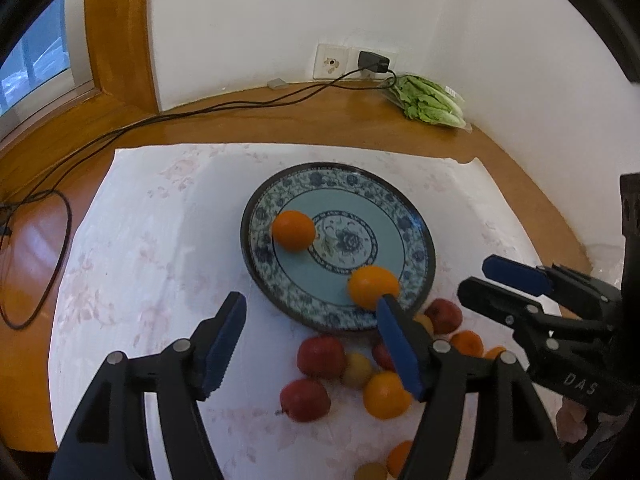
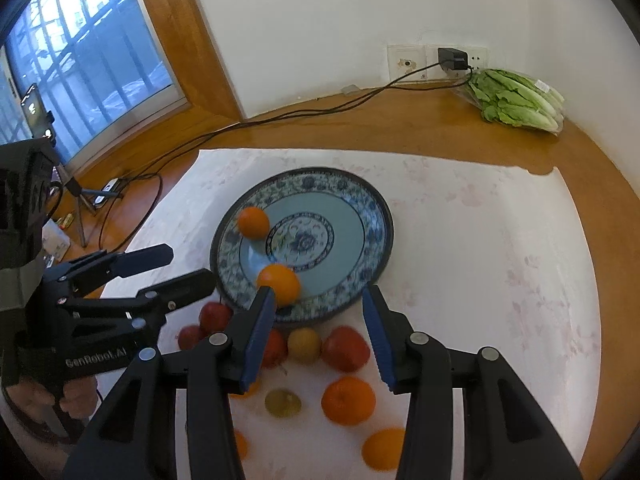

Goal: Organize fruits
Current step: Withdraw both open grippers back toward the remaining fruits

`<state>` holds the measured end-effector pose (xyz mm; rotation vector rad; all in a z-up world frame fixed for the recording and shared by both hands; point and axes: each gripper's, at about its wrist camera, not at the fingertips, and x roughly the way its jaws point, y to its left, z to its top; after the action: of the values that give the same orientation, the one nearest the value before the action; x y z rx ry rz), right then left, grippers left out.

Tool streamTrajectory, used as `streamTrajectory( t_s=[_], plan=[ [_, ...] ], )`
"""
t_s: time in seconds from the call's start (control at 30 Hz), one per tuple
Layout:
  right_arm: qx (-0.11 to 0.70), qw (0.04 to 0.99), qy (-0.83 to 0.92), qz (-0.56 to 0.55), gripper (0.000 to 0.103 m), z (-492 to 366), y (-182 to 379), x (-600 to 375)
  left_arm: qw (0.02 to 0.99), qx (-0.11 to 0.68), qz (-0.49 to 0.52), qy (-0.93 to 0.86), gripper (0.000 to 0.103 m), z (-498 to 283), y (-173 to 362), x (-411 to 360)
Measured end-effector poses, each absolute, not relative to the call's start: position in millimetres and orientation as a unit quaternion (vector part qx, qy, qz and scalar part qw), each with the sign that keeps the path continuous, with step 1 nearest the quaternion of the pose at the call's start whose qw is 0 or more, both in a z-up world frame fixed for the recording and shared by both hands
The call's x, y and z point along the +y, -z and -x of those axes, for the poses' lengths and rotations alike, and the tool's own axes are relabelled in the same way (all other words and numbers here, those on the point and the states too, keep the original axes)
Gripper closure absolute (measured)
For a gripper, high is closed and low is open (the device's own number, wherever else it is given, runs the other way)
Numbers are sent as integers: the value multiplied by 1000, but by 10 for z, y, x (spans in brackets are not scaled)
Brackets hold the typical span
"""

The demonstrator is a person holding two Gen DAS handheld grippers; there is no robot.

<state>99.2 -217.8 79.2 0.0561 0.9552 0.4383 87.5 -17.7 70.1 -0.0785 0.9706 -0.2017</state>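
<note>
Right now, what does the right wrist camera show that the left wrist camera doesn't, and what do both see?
Only the right wrist view shows a phone on a tripod by the window, and the left gripper from the side.

Only the left wrist view shows the right gripper from the side.

Both show the blue patterned plate with two oranges on it, loose fruit on the white cloth in front, and bagged lettuce by the wall.

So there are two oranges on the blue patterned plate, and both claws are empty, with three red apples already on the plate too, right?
Not quite. The blue patterned plate holds only the two oranges; the red apples lie on the white cloth in front of it, as the right wrist view shows. Both the left claw and right claw are empty.
</note>
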Motion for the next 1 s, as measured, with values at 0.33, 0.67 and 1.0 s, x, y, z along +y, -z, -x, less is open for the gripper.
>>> streamTrajectory(
  t_s=[0.33,0.67,1.0],
  plan=[
    [466,861,-200,-27,56,-672,-750,-2374,875,474,42,89,32,-631,-642,-109],
    [477,855,-193,-58,56,-521,-620,-2540,868,488,40,83,31,-508,-526,-65],
    [489,852,-177,-57,56,-376,-491,-2633,863,496,41,86,31,-417,-423,-41]
  ],
)
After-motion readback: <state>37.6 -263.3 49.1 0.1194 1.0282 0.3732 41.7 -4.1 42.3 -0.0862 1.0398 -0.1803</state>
